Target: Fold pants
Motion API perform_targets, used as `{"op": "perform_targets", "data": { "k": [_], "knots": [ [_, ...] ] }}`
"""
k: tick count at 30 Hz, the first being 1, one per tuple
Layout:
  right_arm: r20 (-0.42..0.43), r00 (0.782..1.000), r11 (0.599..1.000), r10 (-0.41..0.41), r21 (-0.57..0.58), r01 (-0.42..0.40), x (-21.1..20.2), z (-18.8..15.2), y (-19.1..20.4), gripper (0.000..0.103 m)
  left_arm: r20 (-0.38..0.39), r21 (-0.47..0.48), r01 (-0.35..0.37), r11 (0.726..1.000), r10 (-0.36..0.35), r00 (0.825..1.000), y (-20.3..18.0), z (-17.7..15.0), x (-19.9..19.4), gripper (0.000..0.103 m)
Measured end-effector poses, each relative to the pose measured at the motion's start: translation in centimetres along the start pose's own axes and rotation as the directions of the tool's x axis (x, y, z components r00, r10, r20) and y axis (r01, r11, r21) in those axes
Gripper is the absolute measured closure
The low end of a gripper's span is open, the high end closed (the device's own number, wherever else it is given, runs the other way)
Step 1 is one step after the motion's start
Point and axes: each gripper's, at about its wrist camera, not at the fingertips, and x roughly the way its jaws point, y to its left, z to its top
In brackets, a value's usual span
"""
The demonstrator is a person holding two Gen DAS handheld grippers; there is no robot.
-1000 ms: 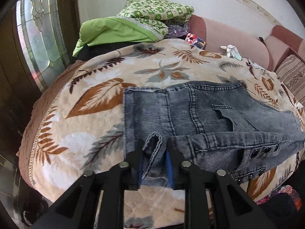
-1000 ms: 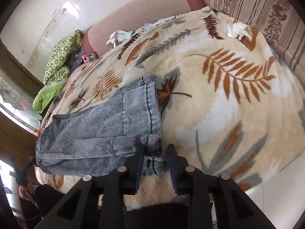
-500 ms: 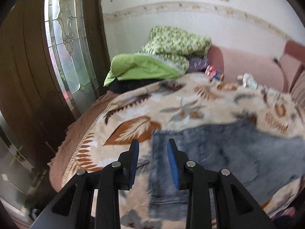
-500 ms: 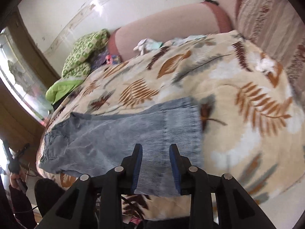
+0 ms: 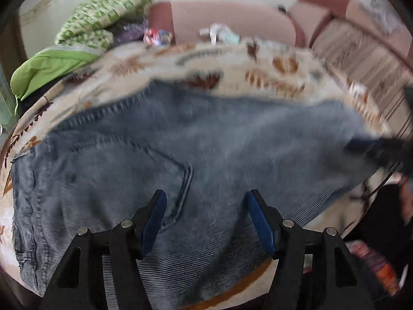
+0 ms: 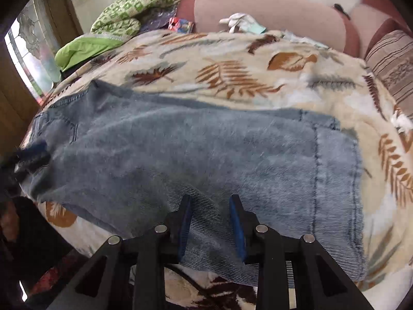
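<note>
Lying flat beneath both claws, pants (image 6: pixel 196 155), left claw (image 5: pixel 205 201) just widened, right claw (image 6: pixel 210 201) released

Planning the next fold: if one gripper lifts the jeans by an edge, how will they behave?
The jeans lie flat and limp on the leaf-print blanket, so they would probably droop, not hold shape. The ribbed denim looks thick, likely heavyish. The fuzzy blanket may drag on them.

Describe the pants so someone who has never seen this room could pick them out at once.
Start at the big leaf-print blanket covering the sofa. The pants lie flat across its near half, waist toward the window side and hem toward the striped cushion. They are the only grey-blue denim there; the other cloth nearby is a green bundle.
</note>
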Motion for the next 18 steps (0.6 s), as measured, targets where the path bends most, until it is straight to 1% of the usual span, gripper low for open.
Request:
{"op": "perform_targets", "data": {
  "k": [1, 3, 4, 6, 7, 13, 15, 18],
  "knots": [
    [0.026, 0.999, 1.000, -0.031, 0.002, 0.031, -0.6, 0.3, 0.0, 0.071, -0.013, 0.006, -0.006, 1.000, 0.006, 1.000, -0.2, -0.3, 0.5, 0.037],
    [0.089, 0.992, 0.996, -0.093, 0.000, 0.094, -1.9, 1.0, 0.3, 0.071, 0.003, 0.030, -0.018, 0.999, 0.018, 1.000, -0.6, -0.6, 0.4, 0.035],
    [0.121, 0.985, 0.992, -0.123, -0.001, 0.124, -2.5, 1.4, 0.5, 0.071, 0.007, 0.040, -0.024, 0.999, 0.024, 1.000, -0.8, -0.6, 0.3, 0.035],
    [0.187, 0.965, 0.982, -0.183, -0.009, 0.188, -3.9, 2.4, 1.2, 0.071, 0.012, 0.047, -0.032, 0.998, 0.032, 0.999, -1.0, -1.0, 0.6, 0.034],
    [0.212, 0.956, 0.978, -0.201, -0.010, 0.207, -4.5, 2.9, 1.6, 0.071, 0.017, 0.050, -0.036, 0.998, 0.035, 0.999, -1.1, -1.1, 0.6, 0.033],
    [0.347, 0.908, 0.970, -0.233, 0.011, 0.245, -7.6, 6.2, 3.6, 0.071, 0.029, 0.048, -0.036, 0.998, 0.035, 0.999, -1.2, -1.0, 1.0, 0.028],
    [0.362, 0.903, 0.970, -0.232, 0.019, 0.241, -7.7, 7.2, 3.9, 0.071, 0.035, 0.055, -0.042, 0.998, 0.040, 0.999, -1.4, -1.1, 1.0, 0.027],
    [0.376, 0.903, 0.976, -0.209, 0.024, 0.216, -7.4, 8.3, 4.6, 0.071, 0.038, 0.060, -0.046, 0.997, 0.044, 0.998, -1.5, -1.2, 1.0, 0.025]
  ]
}}
